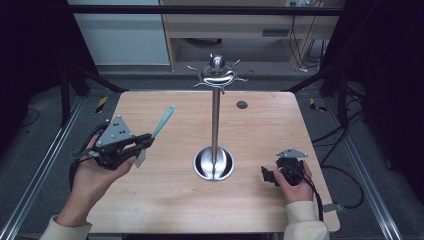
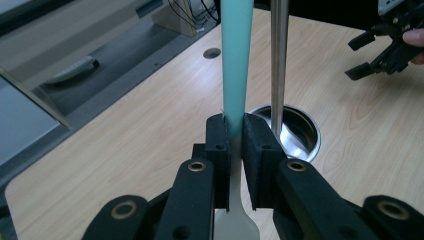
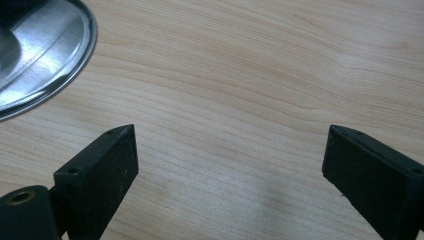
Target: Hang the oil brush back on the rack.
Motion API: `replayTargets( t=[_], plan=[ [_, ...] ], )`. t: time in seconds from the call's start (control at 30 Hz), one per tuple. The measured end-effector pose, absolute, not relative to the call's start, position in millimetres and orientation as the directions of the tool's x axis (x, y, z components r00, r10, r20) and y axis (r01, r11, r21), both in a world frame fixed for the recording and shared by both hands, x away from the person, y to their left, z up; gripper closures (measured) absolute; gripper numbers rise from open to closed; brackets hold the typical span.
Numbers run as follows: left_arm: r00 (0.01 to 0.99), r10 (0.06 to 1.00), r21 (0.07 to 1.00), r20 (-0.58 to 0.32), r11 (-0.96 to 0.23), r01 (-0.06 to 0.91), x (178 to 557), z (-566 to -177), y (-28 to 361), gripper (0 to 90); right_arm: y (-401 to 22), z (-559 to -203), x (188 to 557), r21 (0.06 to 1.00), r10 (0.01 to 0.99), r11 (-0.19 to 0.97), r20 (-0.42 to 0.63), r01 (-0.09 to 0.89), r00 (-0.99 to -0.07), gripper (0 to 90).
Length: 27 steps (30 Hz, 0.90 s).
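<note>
We've got the teal-handled spatula point(image 1: 162, 122) at left of centre in the high view, angled up and right above the wooden table point(image 1: 165, 200). The left gripper point(image 2: 234, 131) has it clamped by the handle. Frame centre, the steel hook stand point(image 1: 215, 125) rises. Lower right, our right gripper point(image 3: 227, 165) hangs wide apart, holding nothing.

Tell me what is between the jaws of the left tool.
The left tool clamps a teal-handled utensil; its pale end shows below the jaws. The clamped part is hidden.
</note>
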State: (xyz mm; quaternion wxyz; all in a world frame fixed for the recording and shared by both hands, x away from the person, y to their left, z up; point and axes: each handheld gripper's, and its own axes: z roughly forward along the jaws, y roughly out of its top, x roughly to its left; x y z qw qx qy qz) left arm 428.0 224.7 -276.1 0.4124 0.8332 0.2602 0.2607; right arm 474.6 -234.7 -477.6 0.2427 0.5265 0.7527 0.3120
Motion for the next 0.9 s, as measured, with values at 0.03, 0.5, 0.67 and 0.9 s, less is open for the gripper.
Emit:
replayTargets(
  t=[0.03,0.5,0.67,0.9],
  plan=[
    [0.729,0.649,0.823,0.220,-0.524,0.219,428,-276,225,81.9,-234,-478,475,0.724,0.945,0.250,-0.036,0.643,-0.326,8.4],
    [0.732,0.649,0.865,0.209,-0.472,0.171,428,-253,213,81.9,-234,-478,475,0.725,0.945,0.249,-0.036,0.642,-0.326,8.3],
    [0.735,0.647,0.877,0.202,-0.453,0.159,430,-249,207,81.9,-231,-477,474,0.726,0.941,0.259,-0.040,0.637,-0.337,8.4],
    [0.736,0.641,0.885,0.217,-0.448,0.129,430,-240,199,81.9,-232,-477,474,0.728,0.941,0.258,-0.041,0.635,-0.336,8.4]
  ],
)
